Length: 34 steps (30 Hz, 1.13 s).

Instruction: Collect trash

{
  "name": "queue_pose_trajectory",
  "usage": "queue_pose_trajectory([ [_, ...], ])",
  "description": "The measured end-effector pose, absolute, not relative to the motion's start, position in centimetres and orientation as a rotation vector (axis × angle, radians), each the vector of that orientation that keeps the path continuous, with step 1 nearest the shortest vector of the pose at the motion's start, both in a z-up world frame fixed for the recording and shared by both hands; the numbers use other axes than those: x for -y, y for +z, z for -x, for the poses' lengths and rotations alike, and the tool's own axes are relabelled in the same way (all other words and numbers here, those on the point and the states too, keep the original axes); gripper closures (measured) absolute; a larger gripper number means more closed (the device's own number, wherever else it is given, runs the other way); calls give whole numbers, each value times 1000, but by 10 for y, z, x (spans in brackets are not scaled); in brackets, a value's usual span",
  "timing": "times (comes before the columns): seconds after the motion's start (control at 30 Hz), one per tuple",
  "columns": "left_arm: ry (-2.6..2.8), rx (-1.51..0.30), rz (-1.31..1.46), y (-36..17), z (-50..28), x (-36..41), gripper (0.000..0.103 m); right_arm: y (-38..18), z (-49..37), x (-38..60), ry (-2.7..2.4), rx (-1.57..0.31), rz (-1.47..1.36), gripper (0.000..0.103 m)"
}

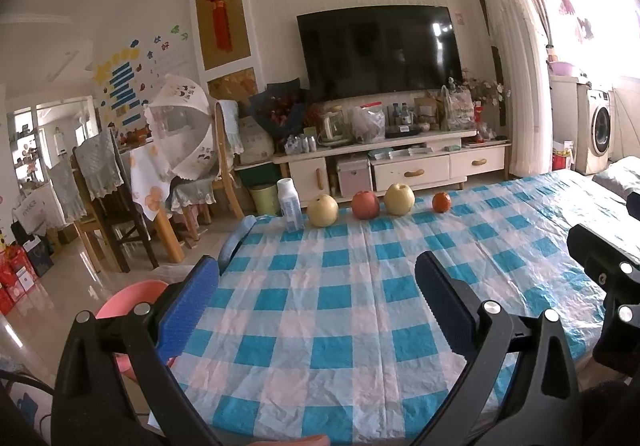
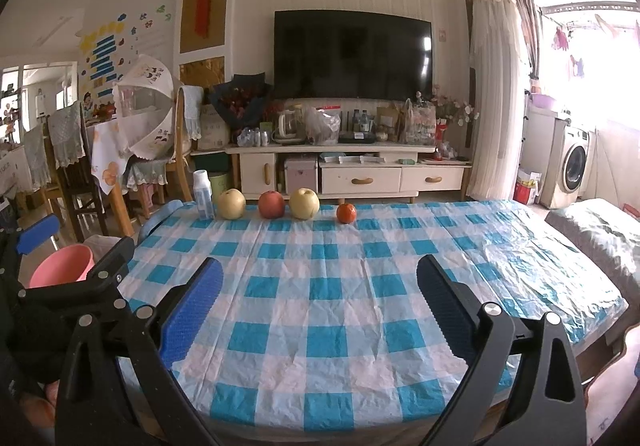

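Jaws of both grippers stand wide apart with nothing between them: left gripper [image 1: 316,278] and right gripper [image 2: 320,278] sit low in frame over the blue-and-white checked tablecloth [image 2: 320,306]. Task item: small white bottle [image 2: 203,195] with pale blue label, upright, capped, at the cloth's far left edge, upper left of centre. Just beside it, in a row rightwards: yellow pear [image 2: 231,204], red apple [image 2: 271,204], second pear [image 2: 304,204], orange [image 2: 346,213]. Pink bucket [image 2: 64,264] at left, off the table.
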<state>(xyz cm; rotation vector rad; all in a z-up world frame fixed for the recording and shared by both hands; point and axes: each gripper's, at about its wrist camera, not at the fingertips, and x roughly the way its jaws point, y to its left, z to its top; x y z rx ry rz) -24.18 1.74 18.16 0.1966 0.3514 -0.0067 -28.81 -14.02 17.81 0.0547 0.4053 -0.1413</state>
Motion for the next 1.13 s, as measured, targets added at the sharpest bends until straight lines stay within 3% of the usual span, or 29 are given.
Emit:
queue_pose_trajectory([
  [0.7, -1, -374, -211, 176, 240, -20, 4, 174, 288, 141, -133, -426, -51, 6],
  [1.13, 45, -521, -217, 126, 179, -26, 4, 124, 217, 161, -100, -603, -106, 6],
])
